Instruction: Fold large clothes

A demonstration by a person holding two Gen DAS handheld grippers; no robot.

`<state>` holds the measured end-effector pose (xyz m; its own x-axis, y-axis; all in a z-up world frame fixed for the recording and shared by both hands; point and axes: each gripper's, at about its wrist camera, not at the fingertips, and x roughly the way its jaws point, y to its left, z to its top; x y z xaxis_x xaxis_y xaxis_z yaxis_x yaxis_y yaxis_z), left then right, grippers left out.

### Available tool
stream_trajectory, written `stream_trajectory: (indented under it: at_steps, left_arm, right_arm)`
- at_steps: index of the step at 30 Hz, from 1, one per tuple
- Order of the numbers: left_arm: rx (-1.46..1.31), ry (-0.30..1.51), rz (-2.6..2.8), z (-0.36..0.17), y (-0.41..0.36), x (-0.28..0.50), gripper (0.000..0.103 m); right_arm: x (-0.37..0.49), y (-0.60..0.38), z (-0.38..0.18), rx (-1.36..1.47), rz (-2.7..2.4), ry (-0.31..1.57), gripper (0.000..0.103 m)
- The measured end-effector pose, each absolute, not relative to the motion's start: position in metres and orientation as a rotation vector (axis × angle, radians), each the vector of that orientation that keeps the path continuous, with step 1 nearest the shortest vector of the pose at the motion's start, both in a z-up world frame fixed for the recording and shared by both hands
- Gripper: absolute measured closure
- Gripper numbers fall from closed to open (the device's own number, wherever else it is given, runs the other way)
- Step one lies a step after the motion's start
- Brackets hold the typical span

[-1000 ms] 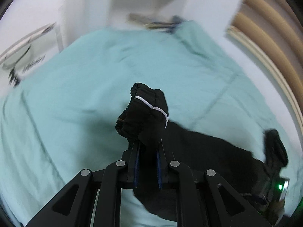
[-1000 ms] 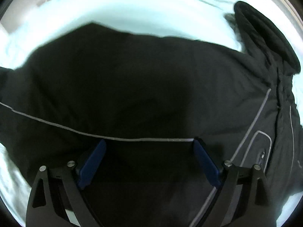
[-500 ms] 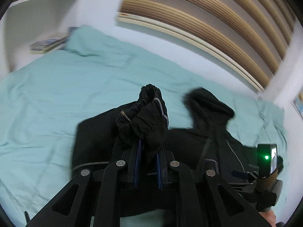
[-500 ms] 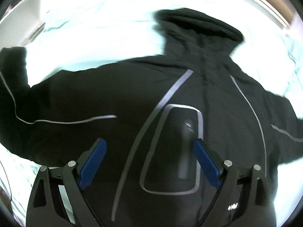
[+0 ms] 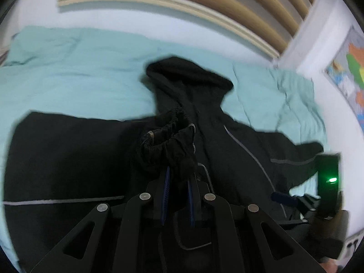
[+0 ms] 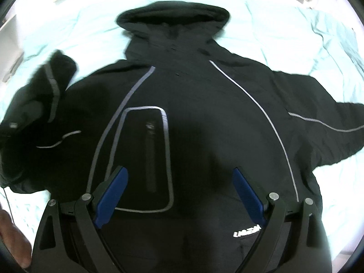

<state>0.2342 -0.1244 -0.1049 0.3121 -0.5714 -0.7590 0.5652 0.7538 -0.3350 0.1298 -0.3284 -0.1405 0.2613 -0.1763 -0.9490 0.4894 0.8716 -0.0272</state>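
Item: black hooded jacket (image 6: 193,118), grey piping, laid front-up on a bed (image 5: 75,77) covered in a pale green sheet. The hood (image 6: 173,16) points toward the head edge of the bed, where a white wall and a ribbed wooden panel (image 5: 204,6) rise. The body fills the middle of the bed. One sleeve (image 6: 318,122) lies spread out flat toward the bed's right edge, its end out of frame. The other sleeve is lifted off the sheet, its gathered cuff (image 5: 168,143) bunched up over the jacket's chest. Open room: bare sheet lies on both sides of the hood and along the head edge; a strip of sheet shows past the spread sleeve at the right edge and below the lifted sleeve at the left edge. A coloured map poster (image 5: 348,72) hangs on the wall beyond the right edge. Left gripper (image 5: 178,179): jaws together, clamped on the cuff, which stands up from between the blue pads; tilted down over the left half of the jacket. Right gripper (image 6: 179,188): jaws wide apart, nothing between them, held above the lower chest beside a piped chest pocket (image 6: 145,154), pointing steeply down, not touching the cloth. Part of a hand (image 6: 13,238) shows at the lower left of the right wrist view.
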Motion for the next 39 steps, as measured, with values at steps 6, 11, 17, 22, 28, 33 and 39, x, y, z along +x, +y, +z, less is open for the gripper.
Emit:
stream_trajectory:
  at_steps: [6, 11, 17, 22, 28, 33, 39]
  left_arm:
    - [0.068, 1.226, -0.870, -0.170, -0.196, 0.226, 0.083]
    - [0.029, 1.400, -0.944, -0.187, -0.204, 0.228, 0.079]
    - [-0.099, 1.322, -0.979, -0.139, -0.172, 0.227, 0.051]
    - [-0.190, 1.227, -0.938, -0.100, -0.137, 0.233, 0.047]
    - [-0.140, 1.166, -0.817, -0.081, -0.110, 0.244, 0.047]
    - [-0.064, 1.159, -0.730, -0.081, -0.101, 0.252, 0.047]
    - [-0.082, 1.162, -0.676, -0.087, -0.099, 0.263, 0.047]
  right_arm:
    - [0.108, -0.356, -0.153, 0.327, -0.491, 1.252, 0.009]
    - [0.097, -0.377, -0.152, 0.376, -0.501, 1.228, 0.009]
    - [0.105, -0.381, -0.155, 0.407, -0.439, 1.209, 0.009]
    - [0.132, -0.365, -0.171, 0.471, -0.298, 1.210, 0.009]
    - [0.170, -0.350, -0.196, 0.484, -0.222, 1.241, 0.014]
    - [0.184, -0.342, -0.205, 0.492, -0.143, 1.267, 0.060]
    - [0.172, -0.330, -0.169, 0.328, -0.171, 1.194, 0.072]
